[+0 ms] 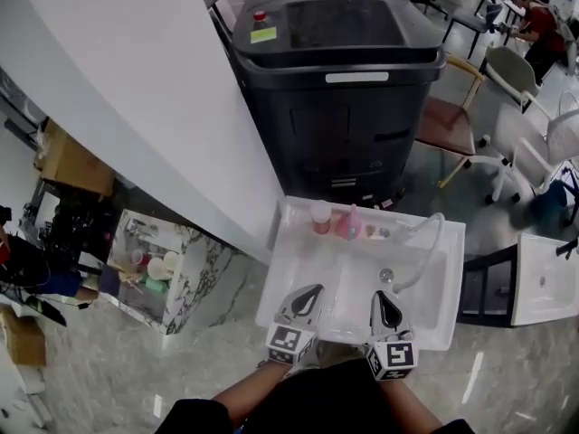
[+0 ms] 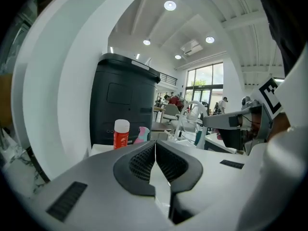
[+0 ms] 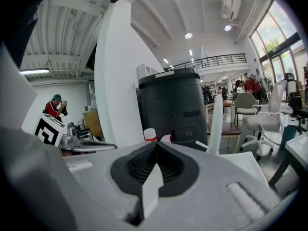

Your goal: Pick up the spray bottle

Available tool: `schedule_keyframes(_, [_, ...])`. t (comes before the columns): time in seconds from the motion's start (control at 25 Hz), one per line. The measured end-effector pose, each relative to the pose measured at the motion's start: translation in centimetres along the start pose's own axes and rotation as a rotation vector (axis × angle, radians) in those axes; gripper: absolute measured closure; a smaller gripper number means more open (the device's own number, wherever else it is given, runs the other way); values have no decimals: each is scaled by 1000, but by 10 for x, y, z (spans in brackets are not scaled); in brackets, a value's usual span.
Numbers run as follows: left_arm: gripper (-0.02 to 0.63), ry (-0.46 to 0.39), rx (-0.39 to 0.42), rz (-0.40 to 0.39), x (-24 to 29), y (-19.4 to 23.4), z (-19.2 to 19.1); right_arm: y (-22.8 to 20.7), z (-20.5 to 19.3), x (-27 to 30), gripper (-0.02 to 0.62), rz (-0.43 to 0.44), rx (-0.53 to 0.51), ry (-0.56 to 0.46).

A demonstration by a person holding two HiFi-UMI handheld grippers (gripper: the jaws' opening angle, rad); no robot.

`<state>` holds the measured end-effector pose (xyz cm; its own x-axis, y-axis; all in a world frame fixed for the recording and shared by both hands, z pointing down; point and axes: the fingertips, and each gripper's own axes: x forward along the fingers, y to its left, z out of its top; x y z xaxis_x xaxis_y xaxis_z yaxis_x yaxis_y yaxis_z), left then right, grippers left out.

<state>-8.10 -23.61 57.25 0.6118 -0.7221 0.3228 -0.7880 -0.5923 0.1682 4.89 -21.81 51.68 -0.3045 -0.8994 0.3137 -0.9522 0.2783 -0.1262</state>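
Observation:
The pink spray bottle [image 1: 349,224] stands on the back ledge of a white sink [image 1: 298,251], right beside a red bottle with a white cap [image 1: 320,216]. Both grippers hover over the sink's near edge, well short of the bottles. My left gripper [image 1: 312,289] is shut with nothing between its pads, and my right gripper [image 1: 384,297] is shut and empty too. In the left gripper view the spray bottle [image 2: 142,134] peeks just above the shut left gripper [image 2: 155,148]. In the right gripper view the spray bottle [image 3: 166,139] shows just beyond the shut right gripper [image 3: 156,150].
A white curved faucet [image 1: 425,242] rises at the sink's right. A large black machine [image 1: 344,80] stands behind the sink and a white wall [image 1: 136,98] runs along the left. Chairs [image 1: 461,125] and a second white sink unit [image 1: 543,278] are at the right.

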Motion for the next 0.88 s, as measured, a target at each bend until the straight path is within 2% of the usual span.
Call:
schedule_keyframes(0.24, [573,26,35,-20,66,14,-4,-17,-6,33,597,2,4,26])
schedule_keyframes(0.44, [460,39,42,-7,116,29,-14,-19,-9,63,597,50,28,33])
schedule_keyframes(0.52, [441,51,44,-16,132,30,-22,-23,-9,71,597,57,38,33])
schedule_keyframes(0.88, [324,96,58,-60,197,37,-45,-46,0,115,597,1,24,35])
